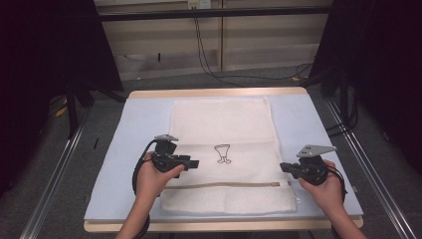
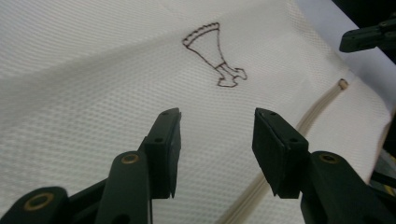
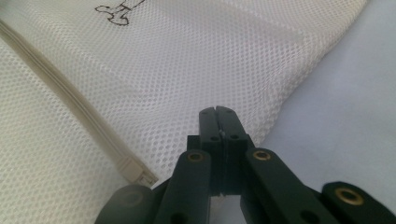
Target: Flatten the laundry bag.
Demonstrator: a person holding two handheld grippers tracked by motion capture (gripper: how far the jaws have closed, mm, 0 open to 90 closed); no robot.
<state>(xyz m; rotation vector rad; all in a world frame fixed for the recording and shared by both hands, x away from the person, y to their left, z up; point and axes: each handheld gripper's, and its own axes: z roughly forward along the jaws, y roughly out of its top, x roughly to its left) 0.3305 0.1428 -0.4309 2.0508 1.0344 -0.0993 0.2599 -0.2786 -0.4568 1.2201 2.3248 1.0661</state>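
Mesh laundry bag, cream-white, lies flat on the pale blue mat, roughly centred, long axis running away from the person. Small dark outline drawing printed near the bag's middle. Zipper runs across the bag's near part, parallel to the mat's near edge; a strip of mesh sits between zipper and that edge. Zipper's end piece sits close to the bag's right side.

Left gripper: jaws part-way open, nothing between the pads, just bare mesh below them. It's over the bag's left portion, left of the drawing and on the far side of the zipper, jaws pointing toward the drawing. In the high view the left gripper is held in the person's left hand, which is over the bag's near-left corner area.

Right gripper: jaws pressed together, pads touching, nothing visibly pinched. Tips sit at the bag's right edge, right where mesh meets mat, close to the zipper's end. In the high view the right gripper points inward toward the bag; right hand is over the mat, right of the bag.

Mat sits on a wood-edged table; grey floor and cables beyond the bag's far end.
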